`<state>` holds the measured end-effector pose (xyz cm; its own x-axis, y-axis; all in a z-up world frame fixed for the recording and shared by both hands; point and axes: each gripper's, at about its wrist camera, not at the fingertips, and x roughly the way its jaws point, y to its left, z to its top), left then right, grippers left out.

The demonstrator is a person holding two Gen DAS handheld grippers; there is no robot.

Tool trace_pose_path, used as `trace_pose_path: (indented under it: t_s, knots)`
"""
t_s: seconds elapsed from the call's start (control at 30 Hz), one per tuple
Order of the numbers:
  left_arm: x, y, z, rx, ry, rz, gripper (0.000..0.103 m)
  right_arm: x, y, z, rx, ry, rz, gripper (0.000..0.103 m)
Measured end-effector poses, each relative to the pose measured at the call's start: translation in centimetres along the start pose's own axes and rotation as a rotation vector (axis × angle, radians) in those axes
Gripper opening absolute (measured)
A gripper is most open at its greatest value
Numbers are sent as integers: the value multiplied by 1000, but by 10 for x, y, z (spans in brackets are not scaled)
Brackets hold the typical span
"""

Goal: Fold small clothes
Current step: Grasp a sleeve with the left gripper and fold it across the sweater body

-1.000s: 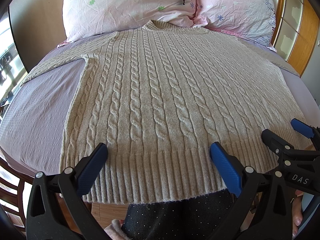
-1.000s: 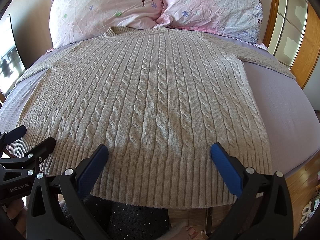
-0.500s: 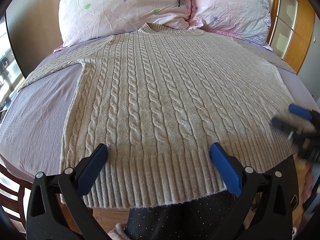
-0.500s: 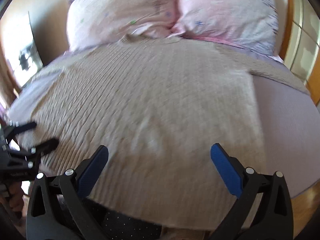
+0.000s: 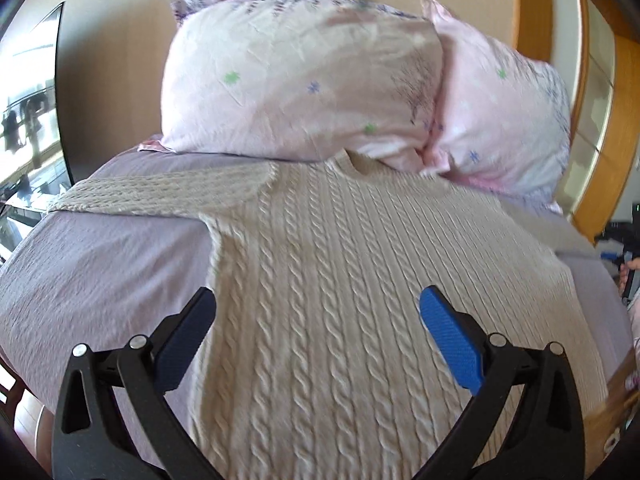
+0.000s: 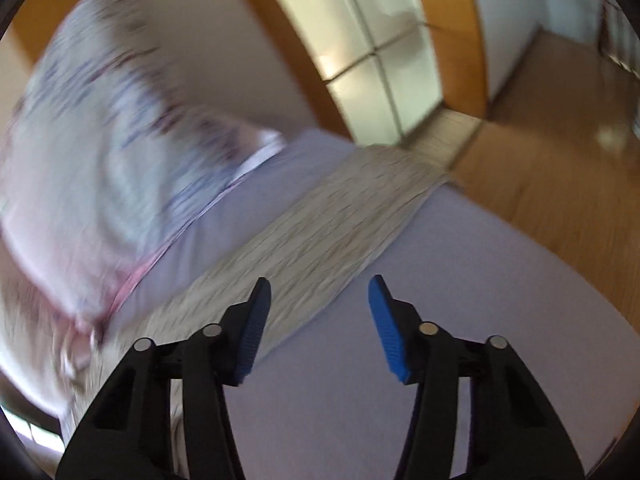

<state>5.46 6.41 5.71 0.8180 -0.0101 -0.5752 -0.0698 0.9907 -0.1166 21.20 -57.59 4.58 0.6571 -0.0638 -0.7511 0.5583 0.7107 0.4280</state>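
Note:
A beige cable-knit sweater lies flat on the lilac bed, neck towards the pillows, its left sleeve stretched out sideways. My left gripper is open and empty, above the sweater's body near its left side. In the right wrist view, the sweater's right sleeve runs diagonally across the bed. My right gripper is open and empty, just above the sleeve's lower edge. The right wrist view is blurred by motion.
Two pink pillows lean at the head of the bed. The lilac bed cover shows on both sides. Wooden floor and a wood-framed glass panel lie beyond the bed's right side.
Both grippers have left the hem. The left has moved forward over the sweater's body. The right has swung to the right, over the right sleeve, and its fingers stand closer together.

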Motion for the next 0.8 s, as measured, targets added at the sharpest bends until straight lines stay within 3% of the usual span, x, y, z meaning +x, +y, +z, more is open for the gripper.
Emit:
trace_pose_path:
  t_s: [0.17,0.2,0.23,0.37,0.5,0.63,0.73,0.8]
  knots:
    - [10,31,11,-70,-10,27,101,35,-35,30,162,-30,-51,39]
    - [11,38,13,-81,-12,46,101,39,-36,33,158,-41,-62,30]
    - [12,44,15,-90,-16,66,101,43,-36,35,152,-44,-67,12]
    - [13,71,21,-122,-27,135,101,39,-24,34,129,-96,-27,9]
    - [15,110,29,-187,-36,183,101,-13,60,6,-115,-196,173,8]
    - [20,154,39,-303,-36,121,101,-68,190,-57,-416,-197,466,8]
    - [29,183,48,-406,-24,162,101,-74,280,-127,-603,-89,656,8]
    - [40,202,55,-456,-1,168,101,-64,326,-181,-734,40,694,8]
